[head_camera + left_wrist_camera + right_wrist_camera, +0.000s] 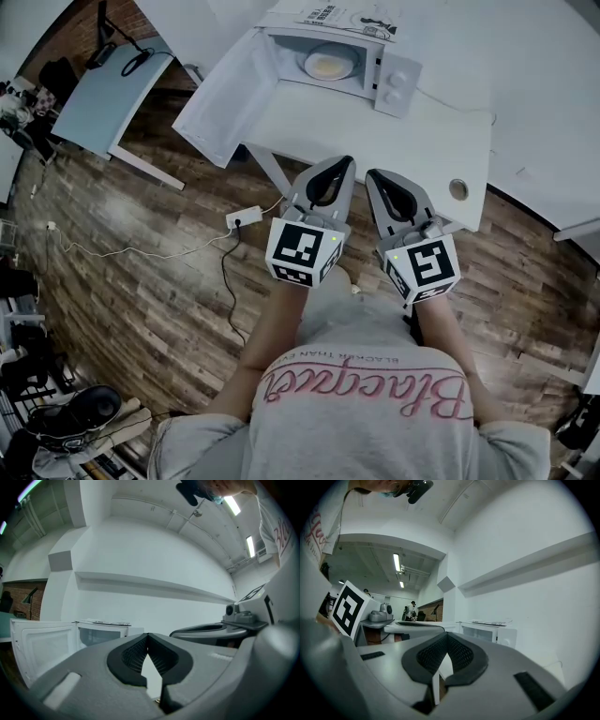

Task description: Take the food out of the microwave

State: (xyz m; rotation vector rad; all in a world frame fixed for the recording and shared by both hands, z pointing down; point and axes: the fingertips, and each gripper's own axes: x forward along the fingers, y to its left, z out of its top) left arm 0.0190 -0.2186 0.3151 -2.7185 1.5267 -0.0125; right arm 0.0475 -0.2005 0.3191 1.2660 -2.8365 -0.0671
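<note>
A white microwave [375, 66] stands on a white table [422, 141] with its door [225, 103] swung open to the left. Inside it lies a round plate of yellowish food [330, 64]. My left gripper [345, 163] and right gripper [373, 176] hover side by side at the table's near edge, short of the microwave, pointing level toward it. Both are shut, with nothing between the pads. The left gripper view has the left gripper [148, 635] with the microwave [101, 632] and its open door [42, 648] beyond. The right gripper view shows the right gripper [447, 635] and the microwave [492, 632].
Papers [342, 19] lie on top of the microwave. The table has a round cable hole [457, 189] near its right front corner. A power strip [244, 218] and cables lie on the wooden floor. A grey-blue desk [108, 98] stands at the left.
</note>
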